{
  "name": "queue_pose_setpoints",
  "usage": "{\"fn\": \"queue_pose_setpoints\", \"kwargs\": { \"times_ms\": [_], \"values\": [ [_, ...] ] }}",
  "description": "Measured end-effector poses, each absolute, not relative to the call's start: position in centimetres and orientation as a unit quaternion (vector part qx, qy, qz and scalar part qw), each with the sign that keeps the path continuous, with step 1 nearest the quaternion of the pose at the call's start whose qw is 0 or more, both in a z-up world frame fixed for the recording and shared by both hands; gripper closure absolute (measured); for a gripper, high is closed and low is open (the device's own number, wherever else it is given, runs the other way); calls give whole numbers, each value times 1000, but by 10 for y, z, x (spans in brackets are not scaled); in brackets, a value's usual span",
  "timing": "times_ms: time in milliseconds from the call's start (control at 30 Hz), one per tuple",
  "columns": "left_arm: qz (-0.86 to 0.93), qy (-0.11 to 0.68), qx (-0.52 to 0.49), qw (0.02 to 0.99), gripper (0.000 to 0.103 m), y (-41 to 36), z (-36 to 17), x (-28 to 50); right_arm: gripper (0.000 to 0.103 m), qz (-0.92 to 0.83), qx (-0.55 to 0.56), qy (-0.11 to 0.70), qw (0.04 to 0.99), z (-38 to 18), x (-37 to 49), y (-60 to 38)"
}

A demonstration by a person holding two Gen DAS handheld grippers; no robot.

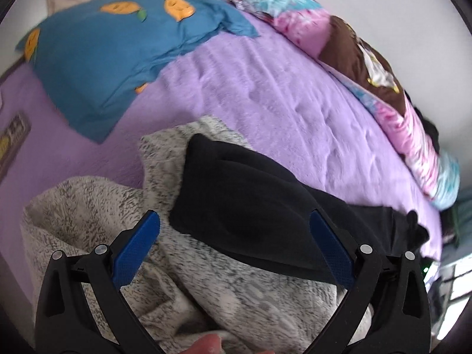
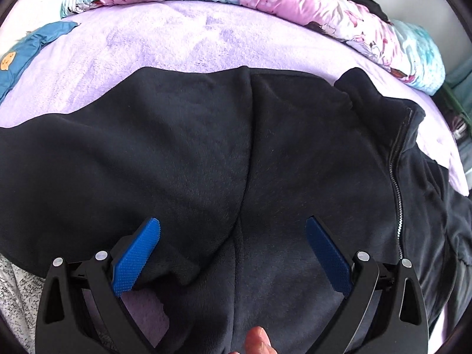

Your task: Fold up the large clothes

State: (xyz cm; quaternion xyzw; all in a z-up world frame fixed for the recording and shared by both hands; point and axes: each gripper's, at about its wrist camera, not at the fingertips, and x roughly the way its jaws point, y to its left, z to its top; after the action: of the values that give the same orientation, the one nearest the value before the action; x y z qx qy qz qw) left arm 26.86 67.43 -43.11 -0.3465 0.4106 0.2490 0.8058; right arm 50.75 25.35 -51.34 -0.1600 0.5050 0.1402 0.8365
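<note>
Plush black fleece jacket (image 2: pixel 206 147), zippered, spread flat over fuzzy lilac blanket (image 2: pixel 183 38)

- The bed (image 1: pixel 265 94) is covered by a fuzzy lilac blanket that fills most of both views.
- A black fleece jacket (image 2: pixel 206 153) lies spread on the bed, its zipper running along the right side in the right wrist view.
- A grey-and-white speckled plush garment (image 1: pixel 97 206) lies crumpled on the bed, partly under the jacket's sleeve.
- A blue pillow (image 1: pixel 112 56) with orange prints rests at the bed's far-left part.
- A rolled pink-and-turquoise quilt (image 2: pixel 339 14) with a brown patch lies along the far edge.
</note>
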Motion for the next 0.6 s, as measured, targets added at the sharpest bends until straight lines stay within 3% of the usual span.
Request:
{"fn": "queue_pose_setpoints", "kwargs": {
  "times_ms": [500,600],
  "values": [
    [238,371,-417,795,9,688,-439,274,6,143,-156,506,836,-519,507,253],
    [248,386,-428,779,24,691,-442,276,6,142,-153,508,836,-522,506,252]
  ]
}}
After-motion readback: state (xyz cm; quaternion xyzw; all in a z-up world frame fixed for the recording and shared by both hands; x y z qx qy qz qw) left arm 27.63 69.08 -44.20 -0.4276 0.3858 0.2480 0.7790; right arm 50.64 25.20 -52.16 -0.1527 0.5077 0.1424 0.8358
